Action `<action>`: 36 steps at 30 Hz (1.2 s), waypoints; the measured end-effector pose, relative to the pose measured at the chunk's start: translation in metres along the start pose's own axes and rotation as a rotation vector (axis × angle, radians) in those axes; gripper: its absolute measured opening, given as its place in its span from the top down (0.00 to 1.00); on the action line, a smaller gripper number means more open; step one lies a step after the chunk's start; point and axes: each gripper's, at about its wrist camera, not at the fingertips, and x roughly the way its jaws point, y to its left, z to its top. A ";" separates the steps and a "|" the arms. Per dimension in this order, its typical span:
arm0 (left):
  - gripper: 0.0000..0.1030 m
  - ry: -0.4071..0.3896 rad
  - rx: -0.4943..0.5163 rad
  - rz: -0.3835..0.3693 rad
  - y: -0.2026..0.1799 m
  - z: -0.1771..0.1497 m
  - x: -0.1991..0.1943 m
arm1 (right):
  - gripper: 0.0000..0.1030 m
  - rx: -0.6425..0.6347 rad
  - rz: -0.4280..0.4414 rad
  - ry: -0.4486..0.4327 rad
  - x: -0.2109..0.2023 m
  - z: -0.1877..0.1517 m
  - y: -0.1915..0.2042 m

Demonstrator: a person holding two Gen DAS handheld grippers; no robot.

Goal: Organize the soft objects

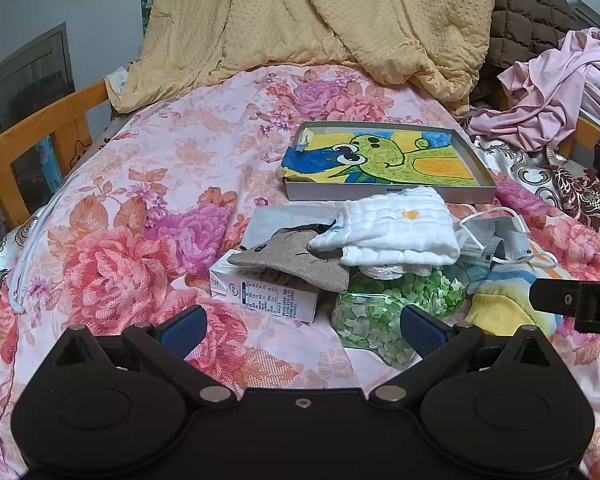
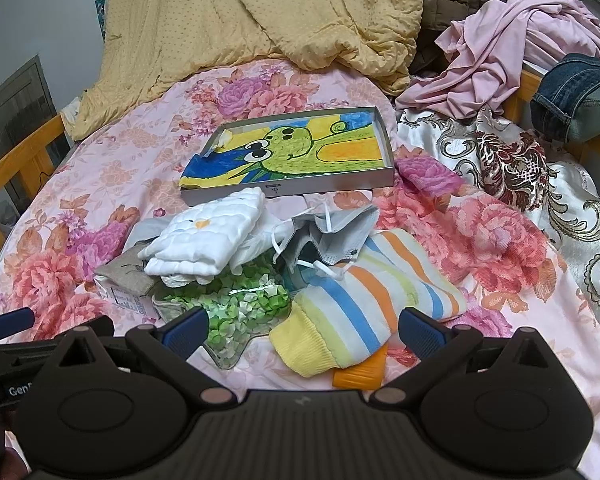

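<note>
Both grippers — left (image 1: pixel 302 330), right (image 2: pixel 303 330) — gape wide, empty; tray (image 2: pixel 288 191) bare, soft pile (image 2: pixel 208 246) untouched — nothing sorted yet.

**Where everything sits on the bed right now**

So the shallow tray (image 2: pixel 288 190) lies mid-bed, with the big quilt (image 2: pixel 260 12) heaped behind it. Just in front of the tray there's a pile: folded cloth (image 2: pixel 208 240) on top of the bag of bits (image 2: pixel 240 308), pouch (image 1: pixel 296 260) on the carton (image 1: pixel 268 300) at the left, face mask (image 2: pixel 332 232) and striped sock (image 2: pixel 364 304) at the right. Loose clothes (image 2: pixel 520 40) sit far right, behind.
</note>
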 end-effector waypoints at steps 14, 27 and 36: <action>0.01 0.001 0.001 -0.001 0.000 0.000 0.001 | 0.00 0.006 0.003 -0.007 0.000 -0.001 0.001; 0.01 0.017 -0.018 -0.013 -0.001 -0.001 0.003 | 0.00 0.010 0.004 -0.019 -0.001 0.000 -0.003; 0.01 -0.004 -0.001 -0.058 -0.001 0.002 0.006 | 0.00 0.018 -0.015 -0.074 -0.004 0.005 -0.017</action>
